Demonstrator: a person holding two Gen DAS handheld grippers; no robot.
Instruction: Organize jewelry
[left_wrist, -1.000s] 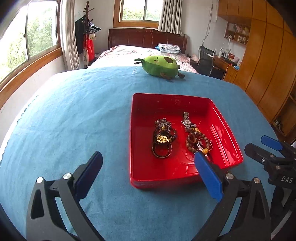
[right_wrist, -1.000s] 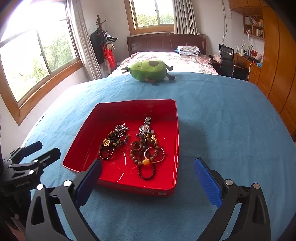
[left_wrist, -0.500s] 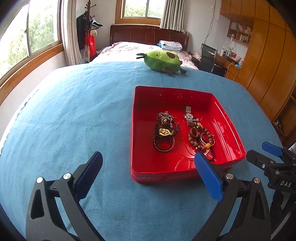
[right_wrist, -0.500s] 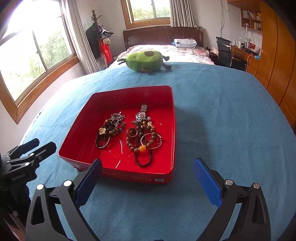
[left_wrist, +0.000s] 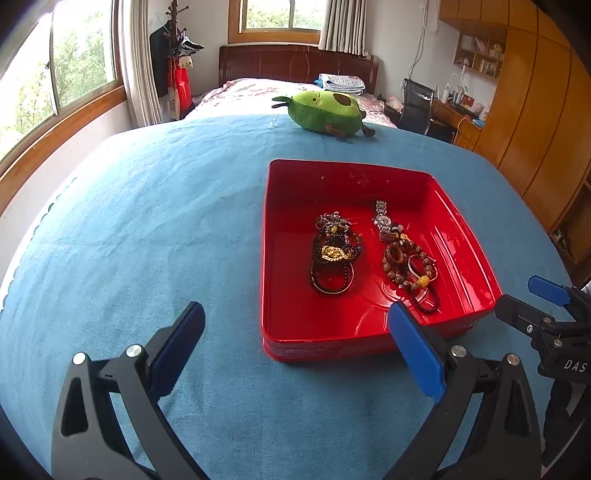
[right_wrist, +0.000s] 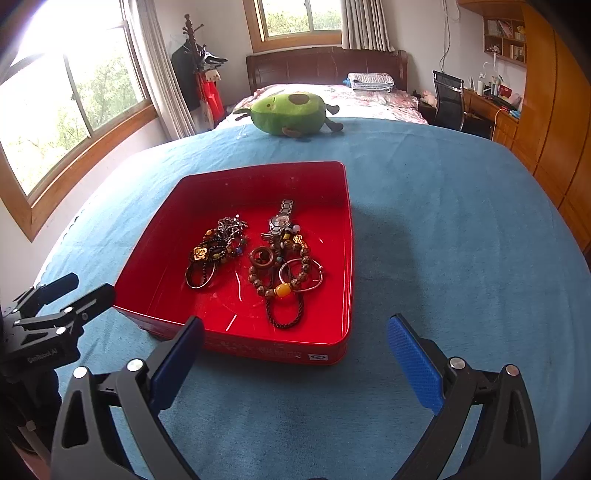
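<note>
A red tray (left_wrist: 461, 229) (right_wrist: 347, 236) sits on the blue cloth and holds two heaps of jewelry. The left heap is dark bead bracelets with a gold charm (left_wrist: 334, 253) (right_wrist: 212, 251). The right heap has a silver watch (left_wrist: 383, 219) (right_wrist: 282, 218), brown bead bracelets with an amber bead (left_wrist: 410, 266) (right_wrist: 288, 273) and a dark cord. My left gripper (left_wrist: 295, 347) is open and empty, in front of the tray's near left corner. My right gripper (right_wrist: 295, 350) is open and empty, in front of the tray's near wall. Each shows in the other's view: the right (left_wrist: 532, 302) and the left (right_wrist: 77, 291).
A green avocado plush toy (left_wrist: 325, 112) (right_wrist: 290, 112) lies at the far edge of the blue cloth (left_wrist: 147, 221). A bed, a window and wooden cabinets stand beyond.
Both grippers have tilted and shifted slightly, so the tray sits lower and nearer in each view. The jewelry has not moved. Both grippers stay open.
</note>
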